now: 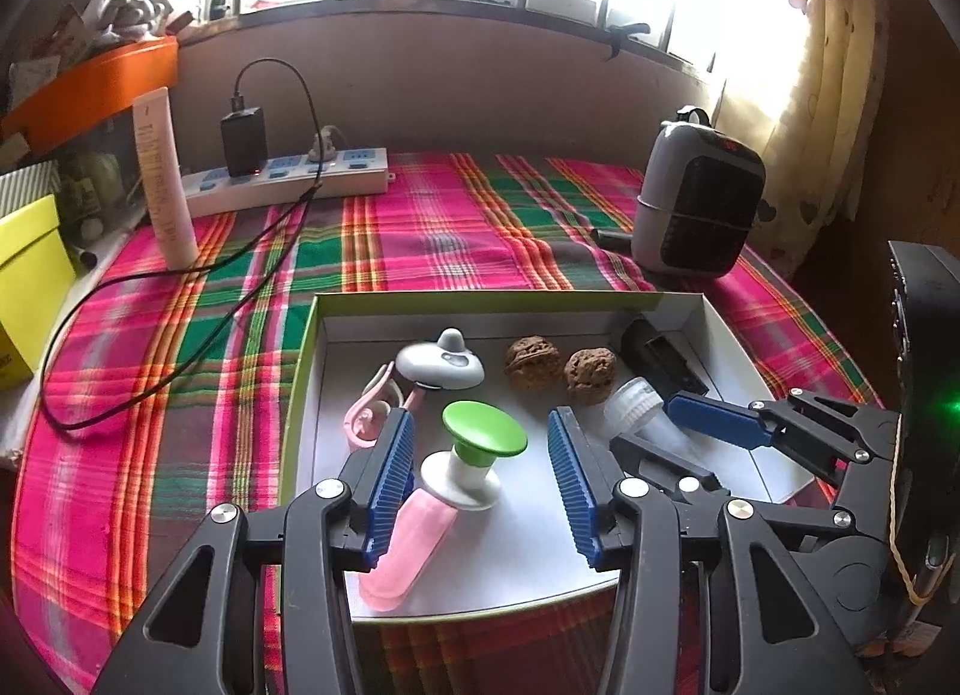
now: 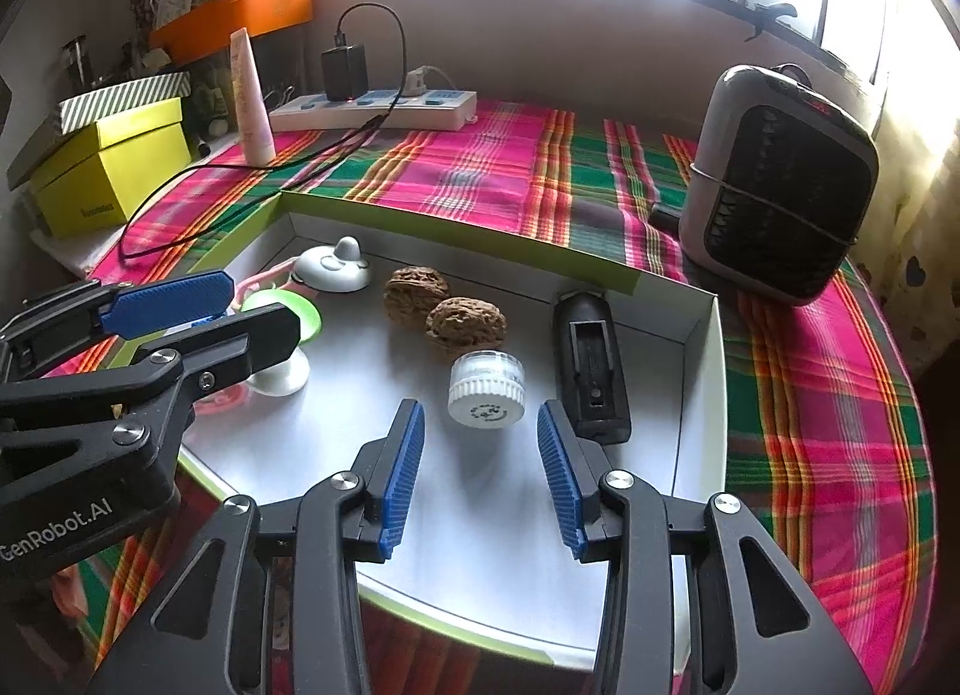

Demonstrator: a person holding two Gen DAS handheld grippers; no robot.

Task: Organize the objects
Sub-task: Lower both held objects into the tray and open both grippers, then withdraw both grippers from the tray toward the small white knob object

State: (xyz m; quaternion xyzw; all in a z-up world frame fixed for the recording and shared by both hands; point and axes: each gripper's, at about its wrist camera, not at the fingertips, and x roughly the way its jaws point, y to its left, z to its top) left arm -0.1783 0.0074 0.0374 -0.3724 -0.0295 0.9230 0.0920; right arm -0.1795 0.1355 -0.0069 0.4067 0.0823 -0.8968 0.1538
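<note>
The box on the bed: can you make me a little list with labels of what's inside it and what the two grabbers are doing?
container: shallow white cardboard box with green rim on the pink and green plaid cloth
inside: two brown wrinkled walnuts, small clear jar with white ribbed lid, black plastic case, green-topped pink-handled tool, grey and white round gadget
left gripper: open, around the tool
right gripper: open, empty, jar just ahead
</note>
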